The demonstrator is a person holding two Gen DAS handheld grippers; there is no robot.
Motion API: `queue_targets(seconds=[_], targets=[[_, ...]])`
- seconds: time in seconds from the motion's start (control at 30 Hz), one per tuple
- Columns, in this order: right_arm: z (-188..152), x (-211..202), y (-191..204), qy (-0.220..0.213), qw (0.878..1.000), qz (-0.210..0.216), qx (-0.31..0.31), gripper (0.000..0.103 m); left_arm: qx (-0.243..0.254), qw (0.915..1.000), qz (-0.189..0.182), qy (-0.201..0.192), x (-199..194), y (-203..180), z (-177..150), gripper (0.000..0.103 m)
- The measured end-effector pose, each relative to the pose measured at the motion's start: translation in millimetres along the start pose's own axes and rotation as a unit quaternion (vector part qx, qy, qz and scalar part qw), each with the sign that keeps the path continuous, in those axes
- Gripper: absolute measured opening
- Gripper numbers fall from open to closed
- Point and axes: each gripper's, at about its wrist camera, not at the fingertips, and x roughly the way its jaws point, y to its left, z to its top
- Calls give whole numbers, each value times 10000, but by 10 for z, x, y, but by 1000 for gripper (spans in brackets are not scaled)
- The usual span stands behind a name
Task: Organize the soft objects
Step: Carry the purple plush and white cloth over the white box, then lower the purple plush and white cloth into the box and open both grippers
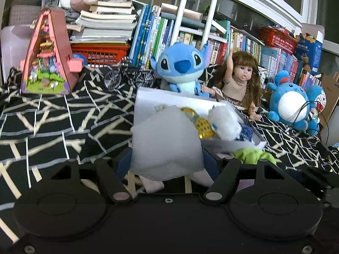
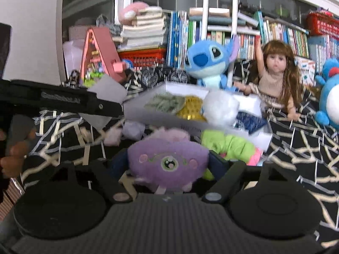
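Note:
My left gripper (image 1: 167, 158) is shut on a white fluffy wad (image 1: 165, 139), which fills the gap between its blue fingers (image 1: 121, 165). Just beyond the wad stands a white box (image 1: 169, 97) with a gold sequin piece (image 1: 203, 124), a white fluffy ball (image 1: 224, 122) and a blue item inside. My right gripper (image 2: 168, 158) is shut on a purple plush toy (image 2: 167, 158) with one embroidered eye, in front of the same box (image 2: 161, 118). In the right wrist view the left gripper (image 2: 106, 103) reaches in from the left with its pale wad (image 2: 108, 91).
A green soft item (image 2: 228, 144) and a pink one lie by the box's near corner. Behind the box sit a blue plush (image 1: 180, 67), a doll (image 1: 239, 80), a round blue plush (image 1: 290, 103), a toy bicycle (image 1: 129, 78) and a pink toy house (image 1: 48, 55). Books line the back.

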Motion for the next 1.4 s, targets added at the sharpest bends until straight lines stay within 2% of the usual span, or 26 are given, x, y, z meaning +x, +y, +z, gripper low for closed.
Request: queue_targets(seconds=[0.13,0.23,0.53,0.7,0.87,1.13,1.4], targets=[[207,-4,-128,-199,9996,-183,-13,79,32,10000,-26,-46,83,34,249,69],[387,46,-274,-303,9988,-377,-5,79,89,9999,-46,65,210,40,445,69],[821,404,-824,-91,9936,-1126,62,79,-73,9994,-79,319,669,61,875,69],[936,625,-1165,172,9920,-1110,572,79,-128,9987,-37,500,993,92,952,69],[918,846,-1326,459,9899,-1031,861,79,-387,9964,18,753,1265,174,954,69],[864,1105,-1401,664,9871,-843,1187,79,-499,9918,-125,1167,1556,179,889,69],[852,1278,-1338,777,9864,-679,1281,79,-532,9904,-136,1272,1709,107,863,69]])
